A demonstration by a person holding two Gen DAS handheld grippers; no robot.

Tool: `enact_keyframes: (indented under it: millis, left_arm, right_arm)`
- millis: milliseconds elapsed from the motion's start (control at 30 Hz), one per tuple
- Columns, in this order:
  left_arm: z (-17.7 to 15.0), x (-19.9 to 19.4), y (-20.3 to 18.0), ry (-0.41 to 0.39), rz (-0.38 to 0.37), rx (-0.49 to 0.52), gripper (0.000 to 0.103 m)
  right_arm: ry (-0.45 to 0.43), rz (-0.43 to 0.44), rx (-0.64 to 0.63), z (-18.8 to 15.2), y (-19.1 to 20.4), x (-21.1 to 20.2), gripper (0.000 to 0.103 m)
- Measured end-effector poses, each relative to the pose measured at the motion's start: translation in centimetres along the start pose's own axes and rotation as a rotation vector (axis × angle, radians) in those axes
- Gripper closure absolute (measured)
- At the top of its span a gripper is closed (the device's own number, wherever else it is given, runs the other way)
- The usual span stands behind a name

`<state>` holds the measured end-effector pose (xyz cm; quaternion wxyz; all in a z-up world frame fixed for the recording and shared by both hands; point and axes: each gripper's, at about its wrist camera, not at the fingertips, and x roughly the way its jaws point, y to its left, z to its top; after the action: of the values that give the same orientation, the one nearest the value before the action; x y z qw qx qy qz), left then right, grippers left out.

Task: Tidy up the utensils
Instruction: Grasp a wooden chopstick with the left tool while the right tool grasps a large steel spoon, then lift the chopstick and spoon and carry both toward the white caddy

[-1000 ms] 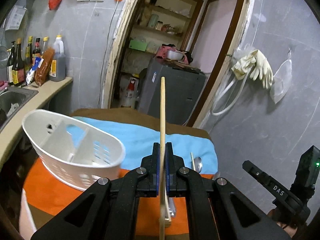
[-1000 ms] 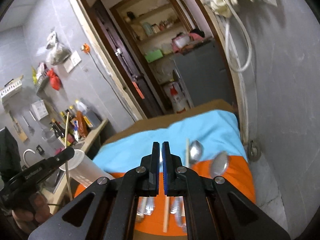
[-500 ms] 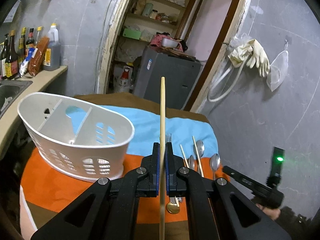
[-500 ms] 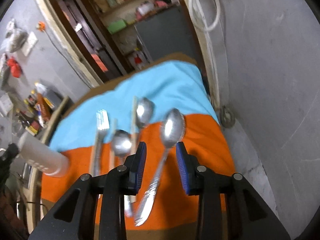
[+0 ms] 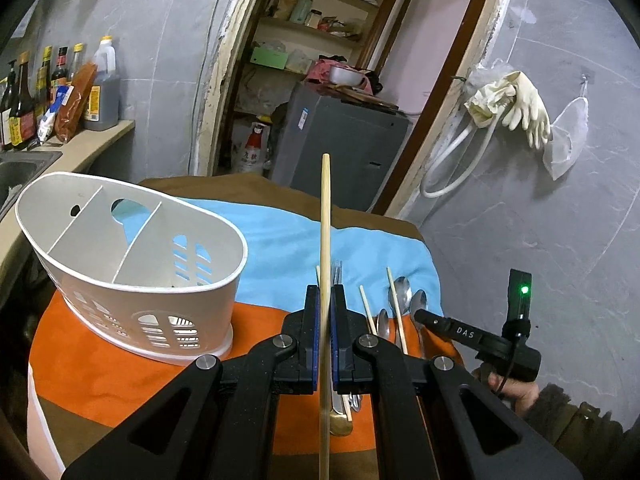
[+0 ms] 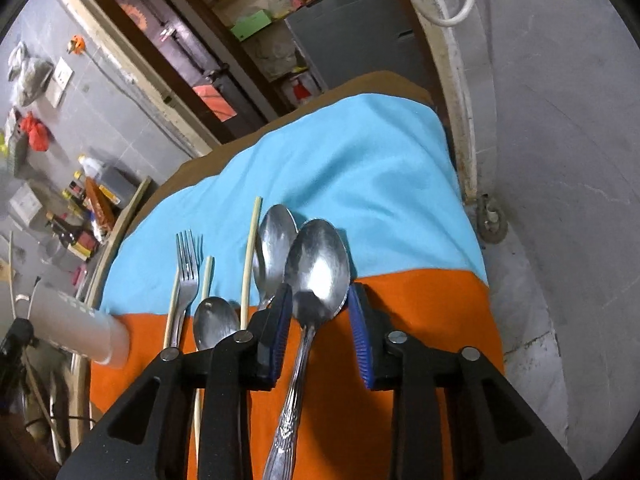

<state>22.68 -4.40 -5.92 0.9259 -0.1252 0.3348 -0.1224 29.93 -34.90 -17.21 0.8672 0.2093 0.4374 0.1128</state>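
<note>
My left gripper (image 5: 326, 320) is shut on a wooden chopstick (image 5: 325, 220) and holds it upright above the table, to the right of a white divided utensil caddy (image 5: 132, 276). My right gripper (image 6: 318, 320) is open and low over the cloth. Its blue pads stand on either side of a large steel spoon (image 6: 316, 276). More spoons (image 6: 276, 236), a fork (image 6: 187, 268) and loose chopsticks (image 6: 250, 256) lie in a row to its left. The right gripper also shows in the left wrist view (image 5: 432, 318).
The table carries an orange and light blue cloth (image 6: 360, 184). A grey wall (image 6: 560, 160) runs close along the right side. A counter with bottles (image 5: 60, 96) and a sink stands at the left. A doorway with shelves lies behind the table.
My right gripper has opened and dropped down over the row of utensils, with its jaws now on either side of the large spoon. My left gripper has kept the chopstick and shifted a little.
</note>
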Motion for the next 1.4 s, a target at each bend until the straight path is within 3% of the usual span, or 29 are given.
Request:
enact_keyframes:
  millis: [100, 133, 167, 200, 233, 367, 500, 600, 767, 1033, 1200, 1400]
  left_arm:
    - [-0.2, 0.4, -0.2, 0.007, 0.012, -0.001, 0.1]
    - [-0.3, 0.5, -0.2, 0.009, 0.016, -0.005, 0.1]
    - [-0.3, 0.6, -0.2, 0.01, 0.02, -0.01, 0.1]
    - [-0.4, 0.7, -0.2, 0.009, 0.027, -0.016, 0.1]
    - [-0.5, 0.7, -0.2, 0.009, 0.034, -0.02, 0.1]
    - [-0.6, 0.7, -0.2, 0.003, 0.056, -0.032, 0.1]
    - [-0.8, 0.9, -0.1, -0.002, 0.075, -0.055, 0.1]
    - [-0.9, 0.9, -0.2, -0.006, 0.087, -0.064, 0.1]
    - [-1.1, 0.7, -0.4, -0.012, 0.094, -0.072, 0.1]
    - [-0.9, -0.5, 0.1, -0.047, 0.091, -0.071, 0.1]
    - [0.5, -3.1, 1.3, -0.106, 0.072, -0.071, 0.1]
    - [4.5, -7.1, 5.7, -0.225, 0.069, -0.079, 0.1]
  right_arm:
    - [0.011, 0.0, -0.079, 0.1, 1.2, 0.3, 0.053]
    - [0.011, -0.018, -0.112, 0.2, 1.7, 0.6, 0.053]
    - [0.01, -0.034, -0.139, 0.4, 2.2, 0.9, 0.054]
    - [0.009, -0.056, -0.158, 0.5, 2.4, 1.2, 0.064]
    - [0.008, -0.078, -0.169, 0.7, 2.4, 1.4, 0.068]
    - [0.018, -0.098, -0.211, 1.1, 2.7, 2.0, 0.066]
    - [0.032, -0.149, -0.287, 1.1, 4.4, 3.0, 0.052]
    - [0.008, -0.181, -0.272, 1.3, 4.2, 3.0, 0.067]
    - [-0.021, -0.113, -0.237, 1.1, 3.5, 1.7, 0.068]
    - [-0.28, 0.036, -0.266, -1.7, 6.5, -6.6, 0.068]
    - [-0.377, 0.146, -0.279, -1.4, 11.5, -9.5, 0.068]
    - [-0.479, 0.326, -0.314, 0.9, 19.4, -9.6, 0.068]
